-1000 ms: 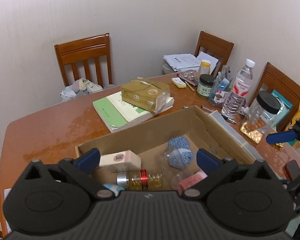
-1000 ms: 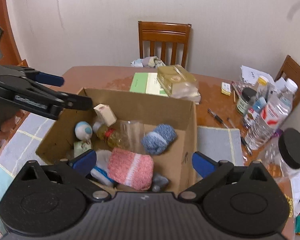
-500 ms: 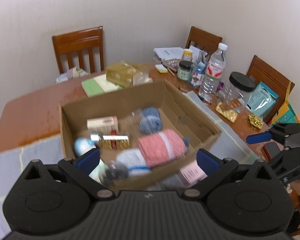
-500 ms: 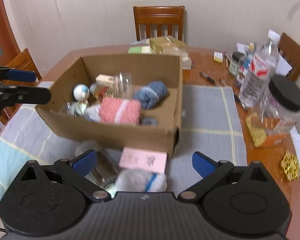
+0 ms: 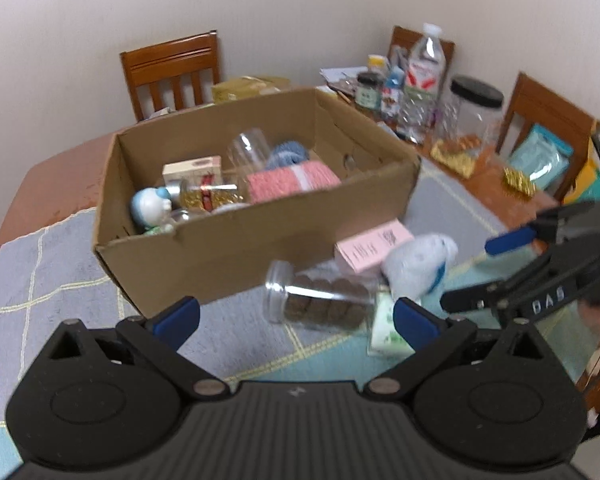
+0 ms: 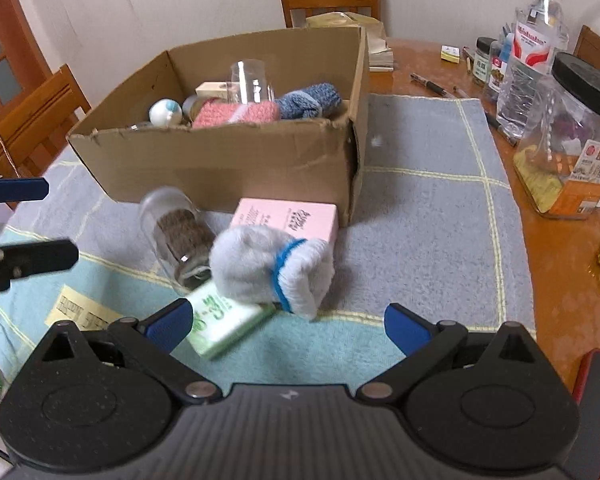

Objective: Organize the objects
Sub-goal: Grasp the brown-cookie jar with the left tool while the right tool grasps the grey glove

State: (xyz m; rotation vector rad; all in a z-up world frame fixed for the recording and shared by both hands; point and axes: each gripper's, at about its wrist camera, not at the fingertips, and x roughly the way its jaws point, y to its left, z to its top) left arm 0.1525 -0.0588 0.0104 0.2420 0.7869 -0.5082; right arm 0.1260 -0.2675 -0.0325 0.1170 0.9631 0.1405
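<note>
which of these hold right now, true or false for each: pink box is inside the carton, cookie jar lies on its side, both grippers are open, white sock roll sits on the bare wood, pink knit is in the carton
1. The pink box is inside the carton. False: it lies on the mat in front of it.
2. The cookie jar lies on its side. True.
3. The left gripper and right gripper are both open. True.
4. The sock roll sits on bare wood. False: it rests on the mat, partly on a green packet.
5. The pink knit is in the carton. True.
</note>
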